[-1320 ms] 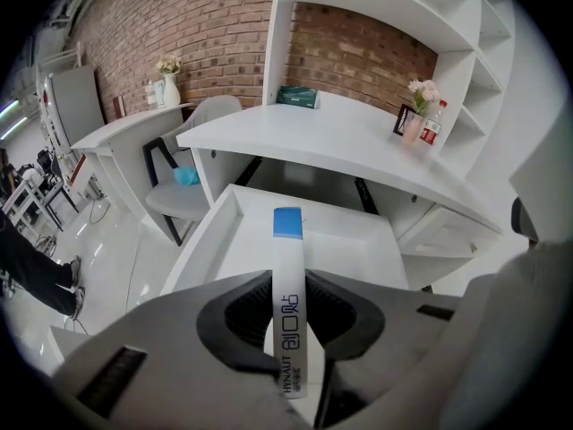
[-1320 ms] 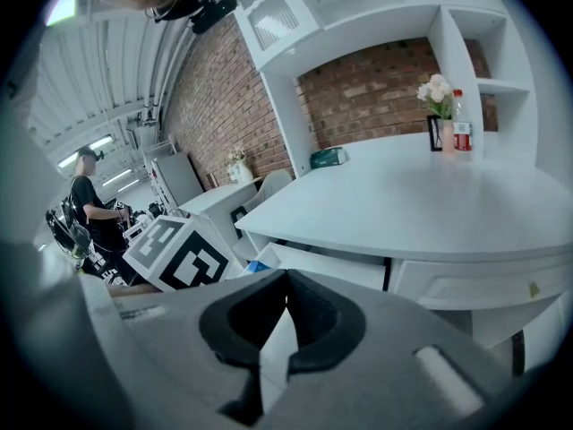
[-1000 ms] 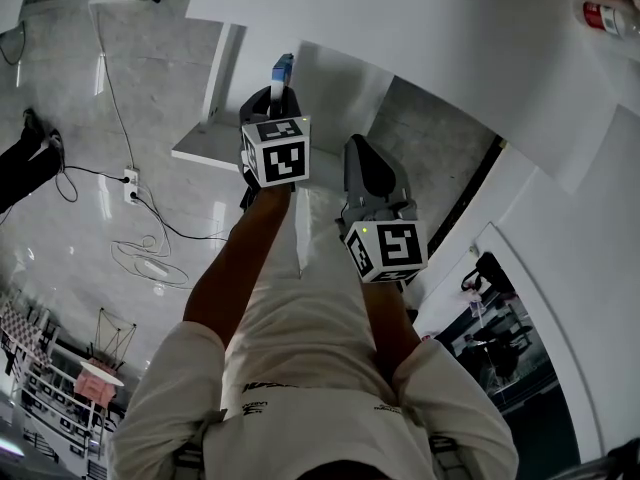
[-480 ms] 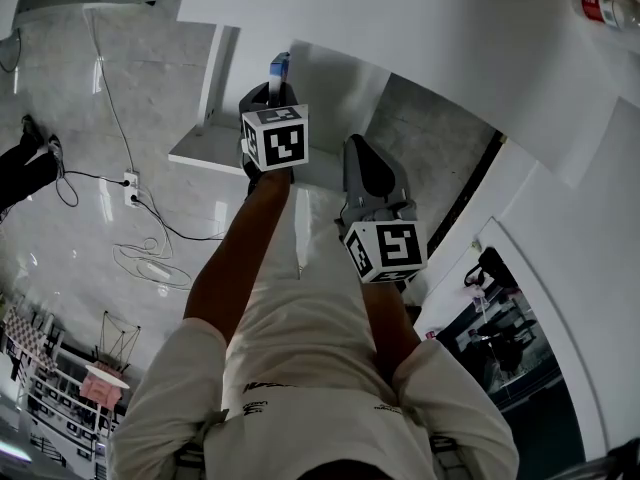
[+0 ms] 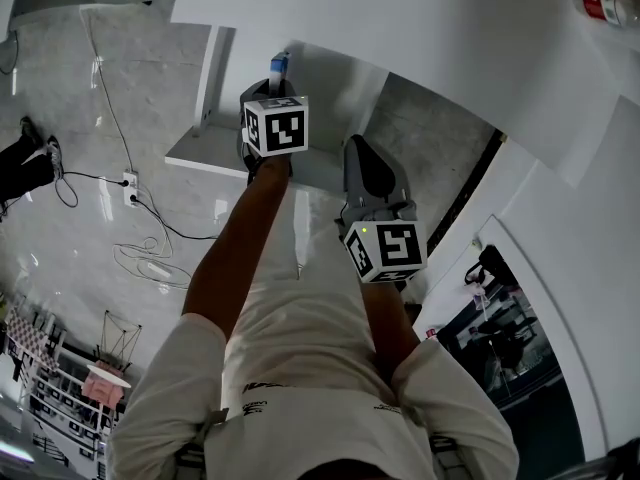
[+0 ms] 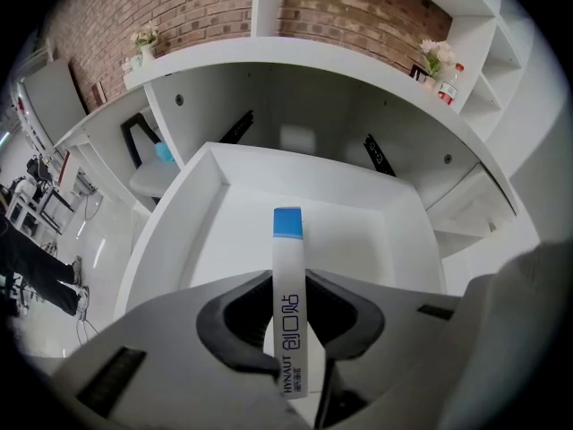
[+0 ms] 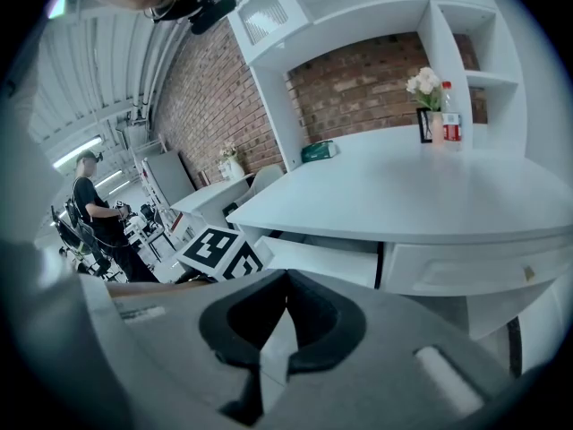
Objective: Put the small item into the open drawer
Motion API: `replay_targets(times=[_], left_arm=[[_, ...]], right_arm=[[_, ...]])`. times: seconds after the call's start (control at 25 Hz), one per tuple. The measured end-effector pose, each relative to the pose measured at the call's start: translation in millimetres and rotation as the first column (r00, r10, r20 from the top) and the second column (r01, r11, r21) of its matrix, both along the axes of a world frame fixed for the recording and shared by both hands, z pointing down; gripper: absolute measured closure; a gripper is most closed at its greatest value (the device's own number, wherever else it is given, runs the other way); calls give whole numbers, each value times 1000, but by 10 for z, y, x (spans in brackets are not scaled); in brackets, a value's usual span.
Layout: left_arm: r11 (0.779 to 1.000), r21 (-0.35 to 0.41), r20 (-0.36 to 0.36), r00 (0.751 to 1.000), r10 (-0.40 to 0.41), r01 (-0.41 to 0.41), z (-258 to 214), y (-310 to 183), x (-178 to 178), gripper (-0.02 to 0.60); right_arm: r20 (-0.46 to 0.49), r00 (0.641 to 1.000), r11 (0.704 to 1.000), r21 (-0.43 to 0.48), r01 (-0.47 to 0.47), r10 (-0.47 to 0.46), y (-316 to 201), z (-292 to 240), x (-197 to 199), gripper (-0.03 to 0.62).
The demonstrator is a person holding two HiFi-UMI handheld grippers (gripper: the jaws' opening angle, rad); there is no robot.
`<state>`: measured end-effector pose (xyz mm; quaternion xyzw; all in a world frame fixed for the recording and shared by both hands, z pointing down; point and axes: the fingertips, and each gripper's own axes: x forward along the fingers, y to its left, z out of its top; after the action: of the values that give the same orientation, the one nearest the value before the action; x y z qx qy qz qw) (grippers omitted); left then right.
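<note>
The left gripper [image 6: 288, 283] is clamped on a slim white box [image 6: 287, 240] with a blue end and "HYNAUT" printed along its side. The jaws stand narrow, pressing on the box's two flat faces, and its blue end points to 12 o'clock beyond the jaw tips. The box hangs above the open drawer [image 6: 170, 218], over the bare white floor and clear of the walls. In the head view the left gripper [image 5: 272, 96] hangs over that drawer [image 5: 212, 150], which juts out from under the white table [image 5: 450, 48]. The right gripper [image 5: 362, 156] is at about 4 o'clock from it, nearer the body. The right gripper view shows its jaws [image 7: 286, 278] together with nothing between them.
</note>
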<state>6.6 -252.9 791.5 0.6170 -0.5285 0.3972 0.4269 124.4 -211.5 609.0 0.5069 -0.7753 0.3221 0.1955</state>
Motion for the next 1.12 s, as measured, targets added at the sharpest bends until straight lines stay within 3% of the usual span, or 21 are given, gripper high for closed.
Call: replay_targets(times=[0.64,1.12], left_arm=[[999,-33,18,1000,3,-2,165,12,31,491],[1000,-12,-8,1000,-8,8,76,-4,47,434]], right_arm=[[-2,1000,1000,-12,-8,8,-9,53,45,595],[0,1000,1000,0,-10,10,2,-24,46,595]])
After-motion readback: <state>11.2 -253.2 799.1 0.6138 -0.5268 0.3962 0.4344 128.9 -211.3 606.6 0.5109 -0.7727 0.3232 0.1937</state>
